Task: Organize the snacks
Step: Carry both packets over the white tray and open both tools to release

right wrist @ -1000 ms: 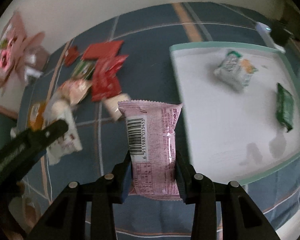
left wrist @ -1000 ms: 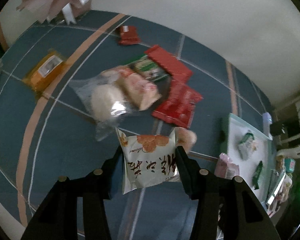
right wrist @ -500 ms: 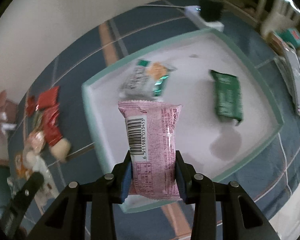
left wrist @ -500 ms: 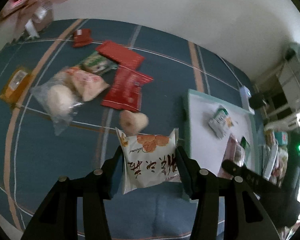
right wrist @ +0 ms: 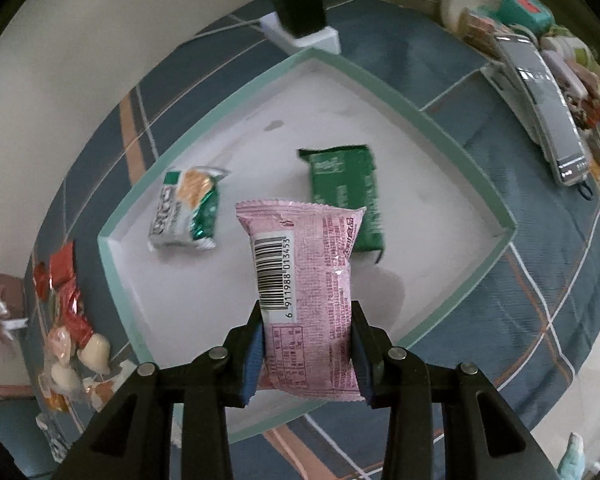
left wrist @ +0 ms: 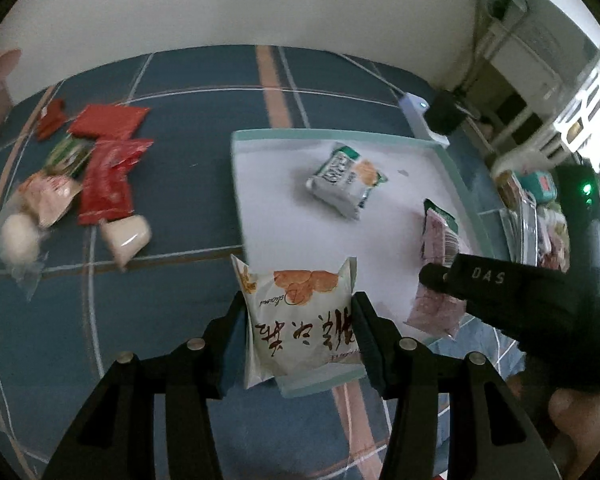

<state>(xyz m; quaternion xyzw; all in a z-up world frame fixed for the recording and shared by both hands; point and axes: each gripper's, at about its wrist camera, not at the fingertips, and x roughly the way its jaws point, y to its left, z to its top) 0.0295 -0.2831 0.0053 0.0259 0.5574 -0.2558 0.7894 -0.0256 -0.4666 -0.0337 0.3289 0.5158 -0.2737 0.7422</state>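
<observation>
Both packets now hang over the tray (right wrist: pixel 456 148); only the left view shows leftover snacks (left wrist: pixel 108 184).

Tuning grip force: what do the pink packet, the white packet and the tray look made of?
Pink packet: thin plastic film, semi-gloss; crimped top edge, printed barcode.
White packet: glossy plastic film, puffed like a pillow pack, crinkled corners.
Tray: probably cardboard, matte white inside with a teal rim; thin straight walls. Could be plastic.

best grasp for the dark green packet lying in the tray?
Probably from above, gripper pads across the two long edges at mid-length. The dark green packet lies flat on the tray floor, so its faces give no purchase. The right gripper, shut on the pink packet, overlaps its near end.
</observation>
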